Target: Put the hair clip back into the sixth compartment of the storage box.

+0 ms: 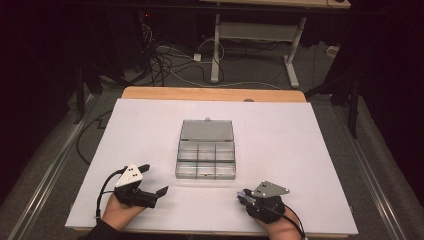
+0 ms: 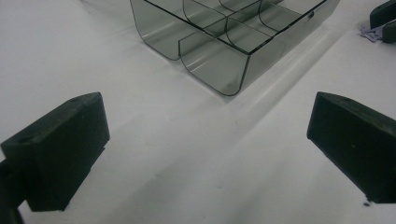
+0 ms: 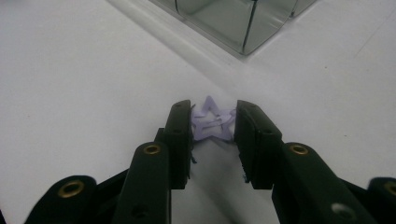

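Observation:
A smoky clear compartment box (image 1: 206, 156) lies mid-table with its lid (image 1: 207, 130) folded back; its corner shows in the left gripper view (image 2: 219, 42) and the right gripper view (image 3: 233, 23). A small purple star-shaped piece (image 3: 212, 125) lies on the white sheet just below the box's front right corner. My right gripper (image 3: 214, 108) has its two pads against the star's sides, shut on it low on the table (image 1: 242, 195). My left gripper (image 1: 154, 179) rests at the front left, jaws wide open (image 2: 205, 140) with only bare sheet between them, pointing at the box.
The white sheet (image 1: 300, 150) covers a wooden table whose far edge (image 1: 215, 93) shows beyond it. Past the table are a desk frame (image 1: 255, 35) and loose cables (image 1: 170, 60) on the floor. The right gripper's tip (image 2: 385, 21) and the purple piece (image 2: 371, 32) appear at the left gripper view's top right.

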Action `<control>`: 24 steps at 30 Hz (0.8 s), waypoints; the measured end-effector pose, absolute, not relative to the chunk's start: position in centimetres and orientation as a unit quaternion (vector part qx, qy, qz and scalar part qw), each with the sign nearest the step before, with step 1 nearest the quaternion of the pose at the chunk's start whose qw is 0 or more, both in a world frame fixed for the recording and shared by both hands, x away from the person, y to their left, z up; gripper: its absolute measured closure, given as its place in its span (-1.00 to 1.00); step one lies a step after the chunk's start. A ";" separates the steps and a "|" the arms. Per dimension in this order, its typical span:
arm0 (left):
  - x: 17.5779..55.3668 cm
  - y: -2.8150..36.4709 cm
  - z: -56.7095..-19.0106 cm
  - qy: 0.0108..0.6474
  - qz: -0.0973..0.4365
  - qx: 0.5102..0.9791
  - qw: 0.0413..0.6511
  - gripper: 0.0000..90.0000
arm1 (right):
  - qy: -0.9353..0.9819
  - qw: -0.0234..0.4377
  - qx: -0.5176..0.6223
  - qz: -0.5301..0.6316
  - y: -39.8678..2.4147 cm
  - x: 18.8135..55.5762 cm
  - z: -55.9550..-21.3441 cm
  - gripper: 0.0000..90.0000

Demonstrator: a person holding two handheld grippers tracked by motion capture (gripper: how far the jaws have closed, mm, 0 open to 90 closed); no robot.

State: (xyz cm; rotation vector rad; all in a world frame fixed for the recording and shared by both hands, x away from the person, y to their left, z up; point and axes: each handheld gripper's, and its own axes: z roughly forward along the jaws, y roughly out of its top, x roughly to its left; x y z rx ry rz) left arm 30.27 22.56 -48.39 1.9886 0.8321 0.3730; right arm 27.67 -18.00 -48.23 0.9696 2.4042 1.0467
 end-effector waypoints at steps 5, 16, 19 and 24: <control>30.3 22.6 -48.4 0.338 0.151 0.808 0.459 -1.00 | 0.849 0.175 0.339 0.367 -17.9 27.8 -48.2 0.52; 30.3 22.5 -48.4 0.339 0.152 0.808 0.458 -1.00 | 0.850 0.175 0.338 0.364 -17.7 28.0 -48.3 0.60; 30.3 22.5 -48.4 0.338 0.153 0.808 0.458 -1.00 | 0.850 0.175 0.338 0.364 -17.7 28.0 -48.3 0.62; 30.3 22.5 -48.4 0.338 0.153 0.808 0.458 -1.00 | 0.850 0.178 0.336 0.364 -17.6 27.9 -48.3 0.63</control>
